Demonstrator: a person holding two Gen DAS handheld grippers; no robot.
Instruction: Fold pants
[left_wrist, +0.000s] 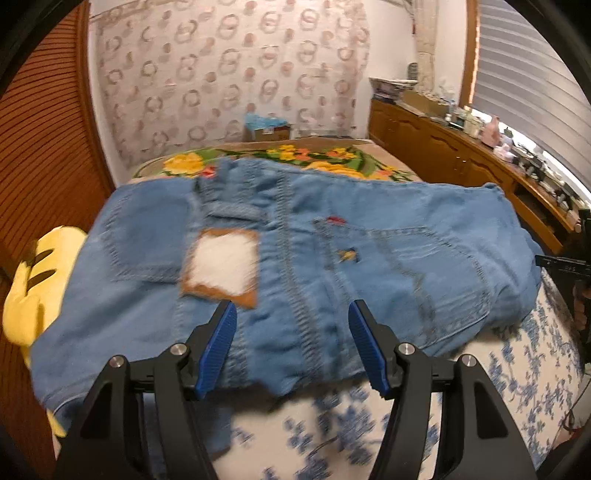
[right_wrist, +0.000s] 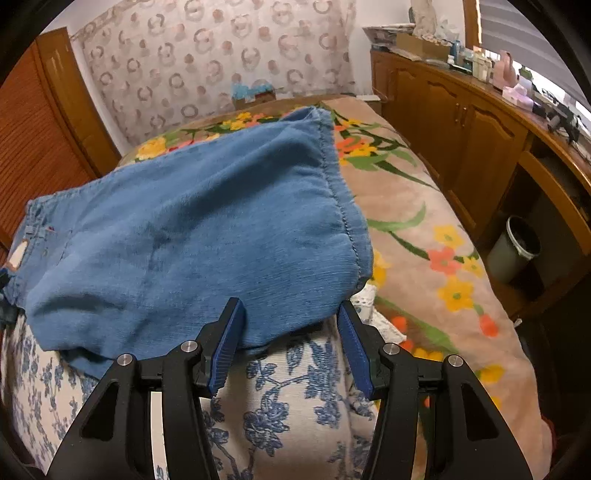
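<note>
Blue denim pants (left_wrist: 295, 258) lie folded on the bed, back side up, with a brown and white waist label (left_wrist: 221, 266) and back pockets showing. My left gripper (left_wrist: 291, 314) is open and empty, its blue pads just above the waist edge nearest me. In the right wrist view the leg end of the pants (right_wrist: 207, 236) lies with its stitched hem to the right. My right gripper (right_wrist: 291, 314) is open and empty at the near edge of the fabric. The right gripper's black body shows in the left wrist view at the far right (left_wrist: 569, 266).
The bed has a blue-flowered white cover (right_wrist: 280, 398) and a floral blanket (right_wrist: 417, 236). A yellow plush (left_wrist: 33, 288) lies at the left. A wooden cabinet (right_wrist: 461, 122) with clutter runs along the right, with a grey bin (right_wrist: 513, 247) beside it. A cardboard box (left_wrist: 267, 129) stands beyond the bed.
</note>
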